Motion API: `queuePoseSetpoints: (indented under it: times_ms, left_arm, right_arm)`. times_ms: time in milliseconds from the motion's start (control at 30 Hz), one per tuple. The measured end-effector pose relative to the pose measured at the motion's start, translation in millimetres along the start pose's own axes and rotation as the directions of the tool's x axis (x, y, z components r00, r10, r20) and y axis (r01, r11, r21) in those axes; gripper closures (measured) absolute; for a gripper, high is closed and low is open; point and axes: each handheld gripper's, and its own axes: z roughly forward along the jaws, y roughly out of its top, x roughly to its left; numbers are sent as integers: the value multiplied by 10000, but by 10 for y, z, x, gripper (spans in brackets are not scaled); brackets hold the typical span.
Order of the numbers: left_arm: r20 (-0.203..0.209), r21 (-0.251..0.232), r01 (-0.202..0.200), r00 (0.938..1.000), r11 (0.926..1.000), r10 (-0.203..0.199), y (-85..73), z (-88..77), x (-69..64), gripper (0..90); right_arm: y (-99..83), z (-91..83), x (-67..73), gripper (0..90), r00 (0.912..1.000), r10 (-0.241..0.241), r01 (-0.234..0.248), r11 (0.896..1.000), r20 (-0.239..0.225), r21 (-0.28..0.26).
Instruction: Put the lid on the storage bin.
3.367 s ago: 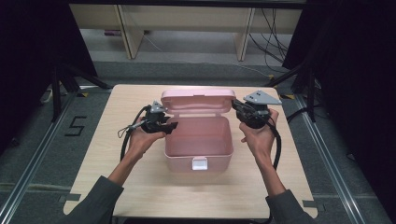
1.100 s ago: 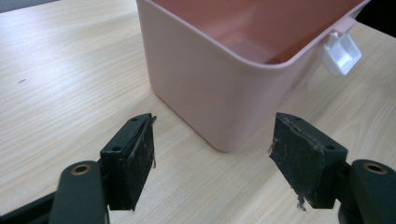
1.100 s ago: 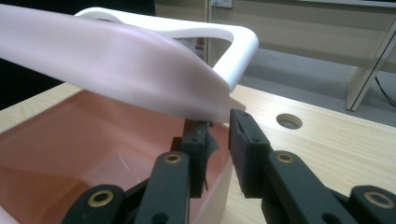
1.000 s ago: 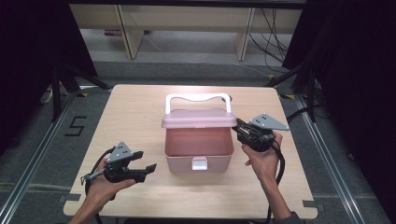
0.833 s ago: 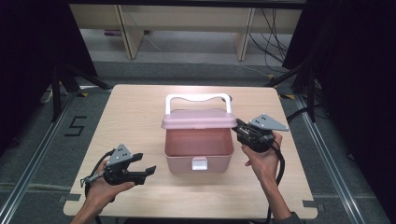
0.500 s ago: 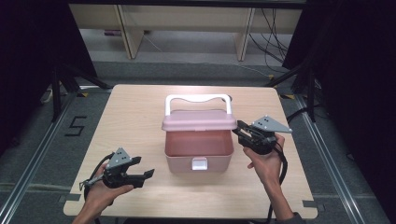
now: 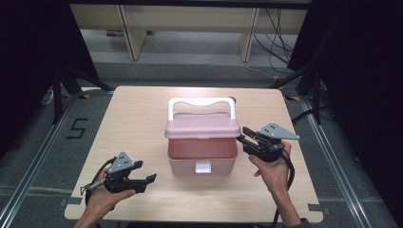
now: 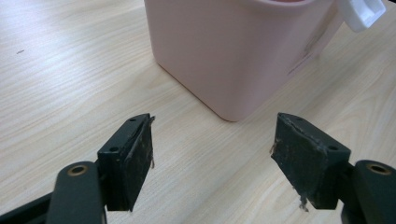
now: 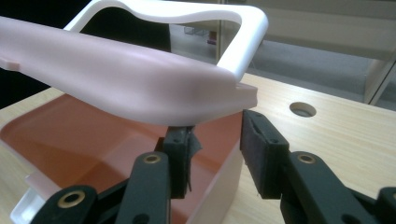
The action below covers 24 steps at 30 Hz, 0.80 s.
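Note:
A pink box (image 7: 202, 159) stands mid-table, its pink lid (image 7: 202, 126) hanging low over it with the front still lifted and the inside showing. Its white handle (image 7: 202, 102) stands up at the back. My right gripper (image 7: 241, 134) is at the box's right rim under the lid's corner. Its jaws have just been opening and straddle the box wall (image 9: 219, 179) without pressing it, while the lid (image 9: 121, 79) lies just over the right gripper's (image 9: 217, 140) tips. My left gripper (image 7: 148, 183) is open at the front left, empty, short of the box (image 8: 233, 46).
The wooden table (image 7: 138, 123) has a round hole (image 7: 231, 100) behind the box. A white latch (image 7: 203, 166) sits on the box's front. Dark stands and shelving surround the table, with floor rails on both sides.
The lid, upright earlier, has come down over the box. My left gripper has left the box's left side for the table's front left. In the last second my right gripper edged slightly right.

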Motion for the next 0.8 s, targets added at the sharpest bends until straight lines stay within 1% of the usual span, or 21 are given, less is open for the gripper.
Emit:
queuePoseSetpoints:
  times_ms: [33, 67, 100, 133, 167, 200, 233, 267, 300, 400, 433, 467, 500, 533, 567, 600, 633, 667, 733, 767, 800]
  left_arm:
    - [-78, -42, -9, 10000, 10000, 8, -19, 21, -5, 278]
    - [-78, -42, -9, 10000, 10000, 8, -19, 21, -5, 275]
    - [-37, 56, -46, 10000, 10000, 47, -27, 25, 0, 274]
    - [-19, 71, 27, 10000, 10000, -27, -37, 31, -3, 274]
    - [29, 154, -130, 9999, 9998, 130, -51, 35, 13, 274]
    - [21, 337, -204, 9998, 9992, 204, -58, 33, 18, 274]
    - [-12, 399, -236, 9997, 9989, 236, -66, 37, 20, 274]
    - [3, 349, -154, 9999, 9993, 154, -77, 46, 15, 274]
    - [-58, 222, 5, 10000, 9998, -3, -92, 64, -2, 274]
    - [2, 232, 5, 10000, 9997, -5, -97, 70, -3, 272]
    - [-18, 254, -17, 10000, 9997, 17, -98, 68, -6, 271]
    - [-52, 315, -25, 10000, 9995, 27, -96, 61, -9, 271]
    - [-16, 112, 104, 9999, 9999, -104, -104, 73, -19, 270]
    - [-16, 112, 104, 9999, 9999, -104, -104, 73, -19, 269]
    - [-19, 176, 52, 10000, 9998, -52, -104, 70, -15, 269]
    - [-2, 381, -243, 9997, 9990, 243, -107, 60, 8, 268]
    - [-2, 381, -243, 9997, 9990, 243, -107, 60, 8, 267]
    - [39, 486, -253, 9997, 9985, 252, -106, 56, 11, 267]
    - [33, 477, -228, 9997, 9986, 227, -113, 58, 12, 265]
    - [-23, 246, 51, 10000, 9997, -50, -120, 77, -6, 265]
    - [-23, 246, 51, 10000, 9997, -50, -120, 77, -6, 265]
  right_arm:
    - [-17, 17, 27, 606, 9997, 235, -235, 9997, -25, -84]
    - [-17, 17, 27, 606, 9997, 235, -235, 9997, -25, -84]
    - [-23, 22, 8, 598, 9999, -106, 107, 9999, 108, -130]
    - [-23, 22, 8, 597, 9999, -106, 107, 9999, 108, -130]
    - [-28, 19, 15, 596, 10000, -13, 14, 10000, 37, -49]
    - [-33, 16, 9, 588, 9999, -137, 138, 9999, 91, -64]
    - [-51, 16, 30, 564, 9997, 226, -225, 9997, -129, 29]
    - [-51, 16, 30, 564, 9997, 226, -225, 9997, -129, 29]
    - [-63, -4, 22, 536, 9999, 148, -147, 9998, -56, 120]
    - [-82, 2, 31, 507, 9994, 327, -326, 9995, -139, 49]
    - [-99, -18, 23, 479, 9996, 255, -254, 9996, -81, 85]
    - [-99, -18, 23, 479, 9996, 255, -254, 9996, -81, 85]
    - [-122, -29, 25, 458, 9988, 428, -426, 9991, -237, 84]
    - [-122, -29, 25, 458, 9988, 428, -426, 9991, -237, 84]
    - [-129, -43, 29, 451, 9982, 525, -519, 9984, -285, 222]
    - [-147, -59, 36, 445, 9976, 600, -594, 9981, -335, 191]
    - [-158, -65, 43, 442, 9972, 628, -621, 9979, -404, 189]
    - [-158, -65, 43, 442, 9972, 628, -621, 9979, -404, 189]
    - [-165, -75, 54, 431, 9971, 579, -565, 9980, -494, 289]
    - [-173, -79, 56, 427, 9987, 327, -322, 9994, -380, 138]
    - [-173, -79, 56, 427, 9987, 327, -322, 9994, -380, 138]
